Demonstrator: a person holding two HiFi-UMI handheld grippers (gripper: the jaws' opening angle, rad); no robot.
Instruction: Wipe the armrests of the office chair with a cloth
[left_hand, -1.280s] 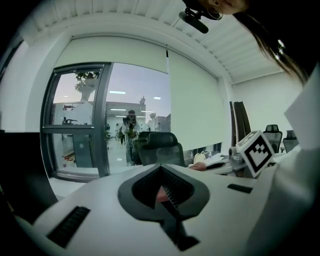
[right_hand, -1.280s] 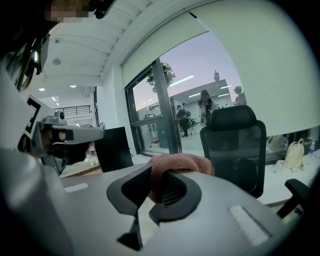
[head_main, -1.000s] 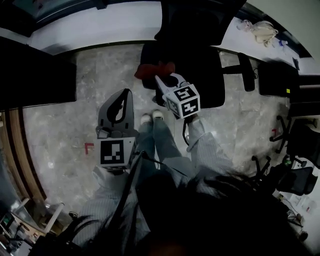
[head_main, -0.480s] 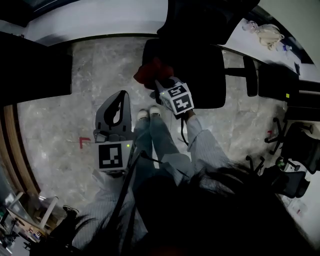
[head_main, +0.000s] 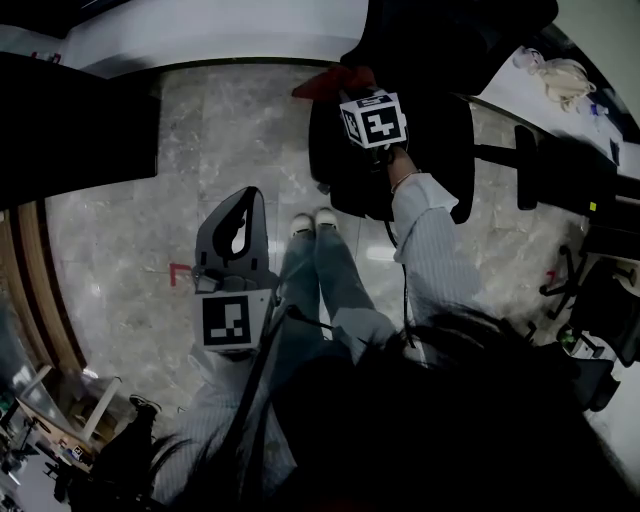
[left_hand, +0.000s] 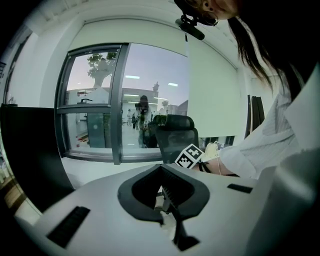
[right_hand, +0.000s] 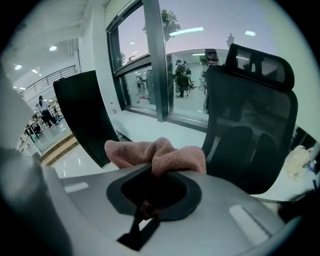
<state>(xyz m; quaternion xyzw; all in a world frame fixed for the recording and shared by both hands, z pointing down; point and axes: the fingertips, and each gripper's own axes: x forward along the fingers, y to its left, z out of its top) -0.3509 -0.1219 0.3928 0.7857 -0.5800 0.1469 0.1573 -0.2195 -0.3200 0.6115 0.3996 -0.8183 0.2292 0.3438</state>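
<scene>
Grey marble-tile floor (head_main: 130, 200) bearing one red corner mark (head_main: 178, 272); pair of white shoes (head_main: 314, 221) standing on it. Cream bag (head_main: 566, 80), upper right. Dark panel (right_hand: 85, 115) beside tall window (right_hand: 185, 65).

An office: mesh office chair (right_hand: 250, 130), big glass windows (left_hand: 145, 75), polished stone floor (head_main: 120, 260)

Dim head view, black fisheye corners; gripper views bright with window (left_hand: 95, 100) daylight, edges bowed.
</scene>
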